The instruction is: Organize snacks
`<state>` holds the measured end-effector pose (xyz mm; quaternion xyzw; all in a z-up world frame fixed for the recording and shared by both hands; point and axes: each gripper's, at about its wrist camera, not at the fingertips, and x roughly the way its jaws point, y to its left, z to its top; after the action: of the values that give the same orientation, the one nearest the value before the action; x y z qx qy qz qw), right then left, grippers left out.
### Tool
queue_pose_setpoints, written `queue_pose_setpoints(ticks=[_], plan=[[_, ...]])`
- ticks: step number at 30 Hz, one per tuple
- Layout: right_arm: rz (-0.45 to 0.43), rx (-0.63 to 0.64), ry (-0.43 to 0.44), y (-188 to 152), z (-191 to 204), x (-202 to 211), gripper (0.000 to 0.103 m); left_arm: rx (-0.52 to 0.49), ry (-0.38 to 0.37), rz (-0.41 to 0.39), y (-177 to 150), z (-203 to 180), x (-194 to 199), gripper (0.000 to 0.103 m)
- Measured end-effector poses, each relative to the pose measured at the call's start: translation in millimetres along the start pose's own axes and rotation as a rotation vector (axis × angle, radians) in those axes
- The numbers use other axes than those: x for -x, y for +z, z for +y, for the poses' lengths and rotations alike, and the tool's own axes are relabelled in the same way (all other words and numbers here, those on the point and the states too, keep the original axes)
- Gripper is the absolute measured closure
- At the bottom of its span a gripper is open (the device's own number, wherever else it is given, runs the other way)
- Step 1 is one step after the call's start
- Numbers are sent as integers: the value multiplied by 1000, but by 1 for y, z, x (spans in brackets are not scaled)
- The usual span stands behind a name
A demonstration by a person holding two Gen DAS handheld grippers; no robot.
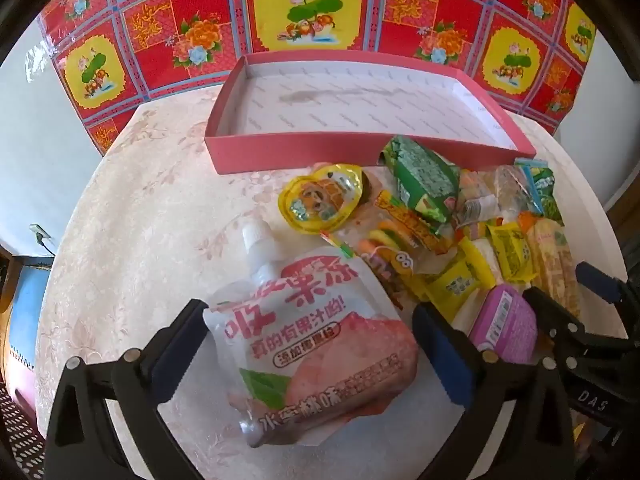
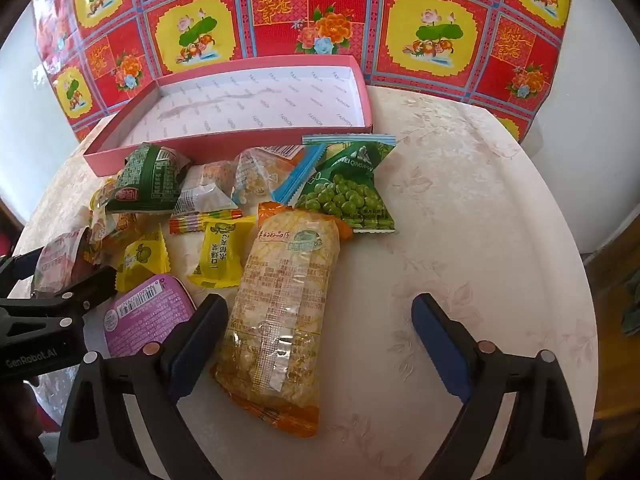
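Note:
A white-and-pink peach jelly pouch [image 1: 312, 328] with a spout lies flat on the table. My left gripper [image 1: 312, 348] stands open around it, a finger close on each side, pads not pressing. My right gripper [image 2: 320, 344] is open over a long clear cracker packet [image 2: 284, 300] with orange ends, which lies nearer its left finger. The shallow pink box [image 1: 360, 152] stands behind the snack pile, with nothing inside it.
The pile holds a green pea bag [image 2: 348, 196], a purple tin [image 2: 148, 316], a yellow jelly cup [image 1: 320, 196], a dark green packet [image 1: 424, 176] and yellow candies [image 2: 220, 252]. The round table [image 2: 460, 220] has a pale floral cloth; a red patterned cloth hangs behind.

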<state>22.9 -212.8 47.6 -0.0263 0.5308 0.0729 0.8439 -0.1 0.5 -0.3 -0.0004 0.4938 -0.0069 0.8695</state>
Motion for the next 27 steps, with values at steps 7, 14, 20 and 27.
queue_pose_setpoints(ticks=[7,14,20,27], plan=[[-13,3,-5,-1,0,1,8,-9,13,-2,-2,-1,1,0],[-5,2,-3,0,1,-1,7,-7,12,3,-2,-1,-5,0],[-2,2,-3,0,1,-1,7,-7,11,3,-3,0,-3,0],[-3,-8,-9,0,1,-2,7,-8,12,5,0,-1,-3,0]])
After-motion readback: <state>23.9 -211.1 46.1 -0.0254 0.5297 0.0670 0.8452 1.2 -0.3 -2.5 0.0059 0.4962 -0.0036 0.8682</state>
